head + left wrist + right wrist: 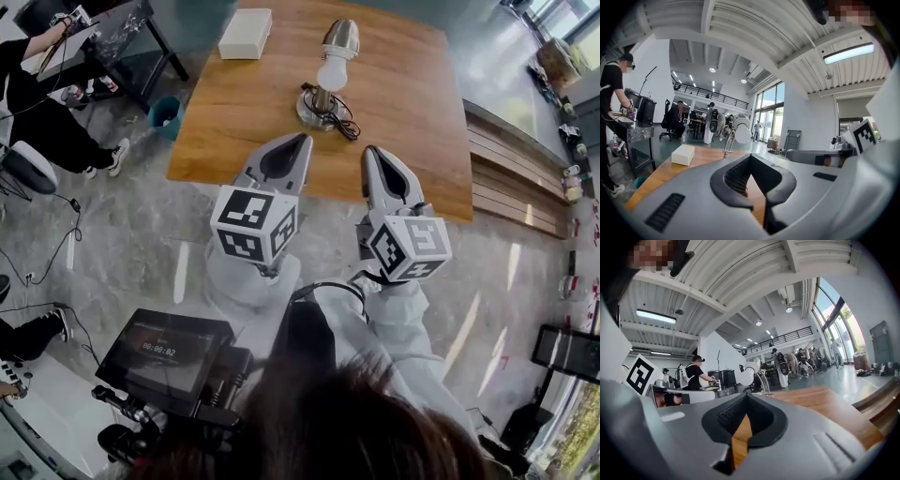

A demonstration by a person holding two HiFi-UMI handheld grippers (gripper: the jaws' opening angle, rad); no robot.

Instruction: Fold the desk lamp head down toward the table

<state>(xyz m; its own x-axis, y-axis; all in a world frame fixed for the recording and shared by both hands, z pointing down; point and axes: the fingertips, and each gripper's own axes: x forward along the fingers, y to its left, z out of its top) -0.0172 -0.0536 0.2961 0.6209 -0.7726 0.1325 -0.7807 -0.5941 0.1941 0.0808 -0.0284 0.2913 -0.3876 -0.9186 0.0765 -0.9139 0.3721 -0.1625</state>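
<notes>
A desk lamp (328, 73) stands upright on the wooden table (412, 103), with a silver head, a white bulb facing the near side, a round base and a coiled black cord (339, 120). My left gripper (300, 141) and right gripper (373, 152) hover side by side over the table's near edge, short of the lamp, both shut and empty. In the left gripper view the lamp (737, 131) lies ahead, beyond the shut gripper (749, 157). From the right gripper view, the lamp (753, 372) shows just above and ahead of the shut gripper (746, 398).
A white box (245, 34) lies on the table's far left part, also visible as a white box (683, 154). A person works at a dark desk (112, 33) at upper left, with a teal bin (165, 112) beside the table. Wooden steps (511, 173) run along the right.
</notes>
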